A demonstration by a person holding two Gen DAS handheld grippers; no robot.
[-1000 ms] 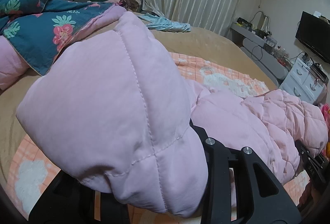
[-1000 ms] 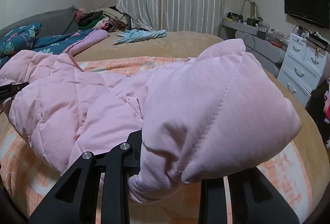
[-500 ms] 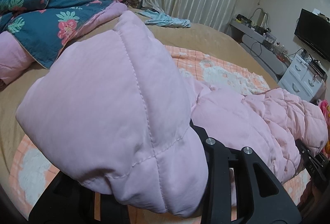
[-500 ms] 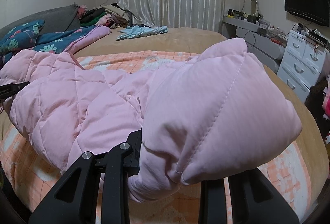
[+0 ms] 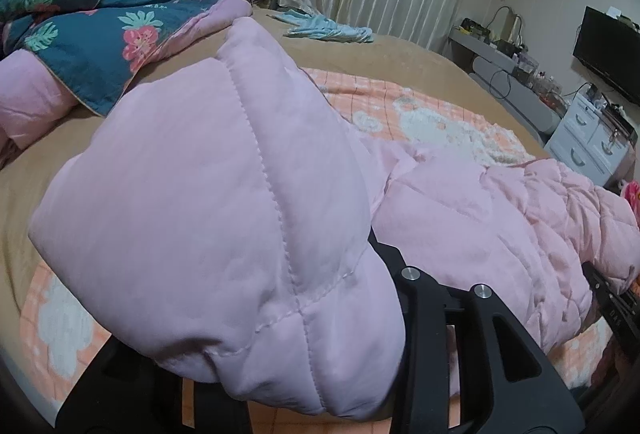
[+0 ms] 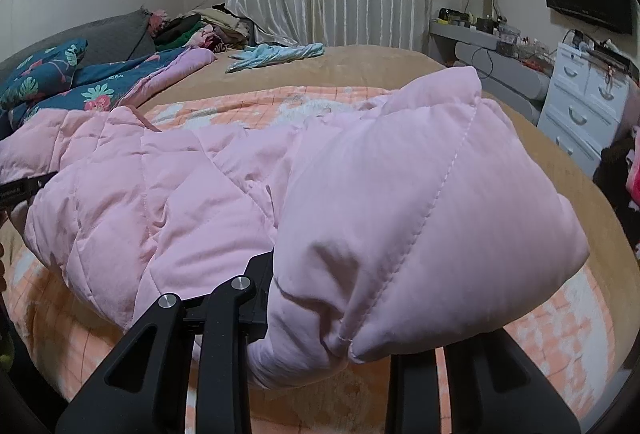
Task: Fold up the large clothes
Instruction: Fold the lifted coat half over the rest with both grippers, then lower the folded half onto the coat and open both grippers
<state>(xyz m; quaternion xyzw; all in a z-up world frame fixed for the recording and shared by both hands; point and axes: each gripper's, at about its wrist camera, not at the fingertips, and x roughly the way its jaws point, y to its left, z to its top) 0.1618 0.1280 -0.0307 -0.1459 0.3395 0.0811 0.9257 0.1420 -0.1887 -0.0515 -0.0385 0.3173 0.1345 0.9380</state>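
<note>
**Padded jacket lifted at both ends, fold not yet laid**

Tongs first: the left tongs (image 5: 320, 374) are clamped on a thick bunch of the pink quilted jacket (image 5: 480, 226), the jaws only narrowly apart with the padding squeezed between them and billowing up over the near finger. The right tongs (image 6: 320, 354) are closed the same way on another bunch of the same jacket, which bulges out to the right of the grip. In each view the other tool's black tip shows at the far end of the garment, so the 2 grips sit at opposite ends with the jacket slung between them.

The jacket hangs low over the orange checked blanket (image 6: 240, 106) spread on the bed (image 6: 380, 66) — its middle seems to sag onto the blanket. By my reading the task is early: the garment is gathered and carried, no crease is set, and flattening and folding remain.

Room is fair. Bare blanket lies ahead; a floral quilt (image 5: 80, 54) crowds the left, a blue garment (image 6: 276, 54) lies well beyond, and the bed's right edge drops toward white drawers (image 6: 580, 102).
</note>
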